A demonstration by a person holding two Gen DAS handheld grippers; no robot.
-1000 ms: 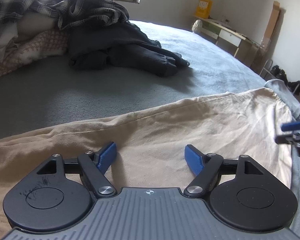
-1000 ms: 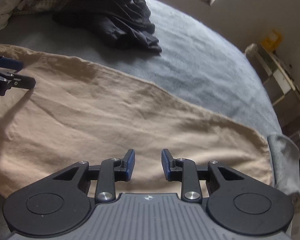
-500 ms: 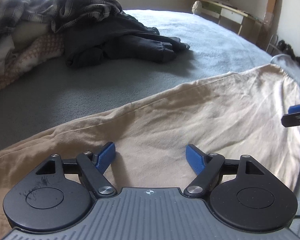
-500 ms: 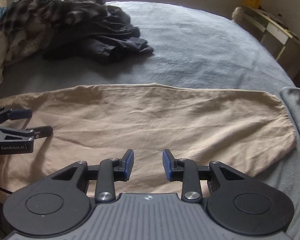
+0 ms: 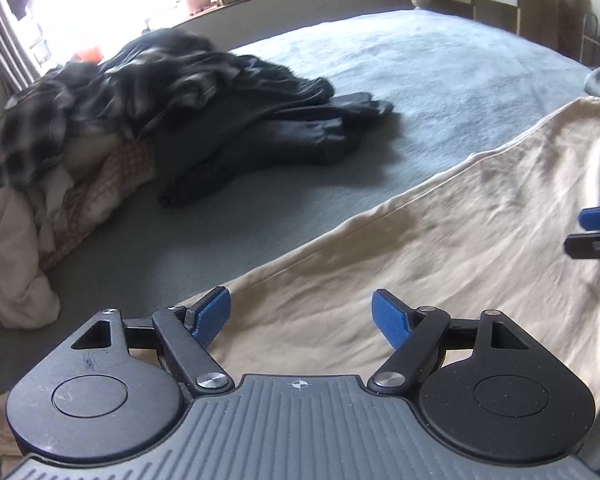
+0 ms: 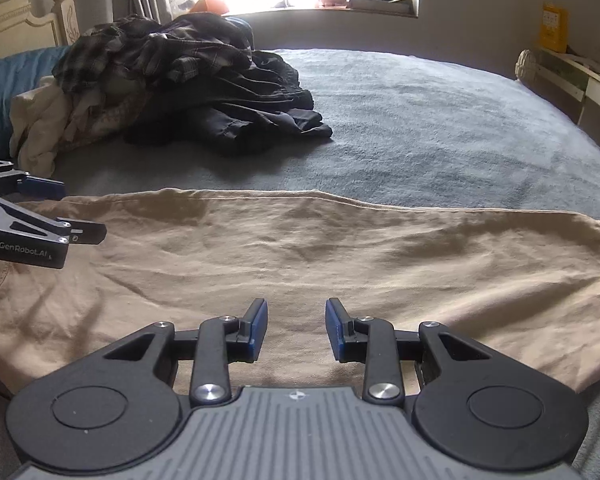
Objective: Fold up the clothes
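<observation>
Tan trousers [image 6: 300,248] lie flat and folded lengthwise across the near part of a grey bed; in the left wrist view the same tan trousers [image 5: 440,248] run off to the right. My left gripper [image 5: 300,316] hovers open over their near edge, holding nothing. My right gripper [image 6: 296,328] is open too, its fingers a narrower gap apart, low over the middle of the cloth. The left gripper [image 6: 60,212] shows at the left edge of the right wrist view, and the right gripper's fingertips [image 5: 596,218] at the right edge of the left wrist view.
A heap of unfolded clothes [image 6: 172,88], plaid, black and cream, sits at the far left of the bed [image 6: 440,128]. A windowsill [image 6: 332,8] with clutter lies beyond. A white desk [image 6: 580,80] stands to the right; a headboard [image 6: 24,16] at far left.
Both cameras have tilted up and turned left, bringing the clothes heap and window more into view. Both grippers stay open above the trousers; the cloth has not moved.
</observation>
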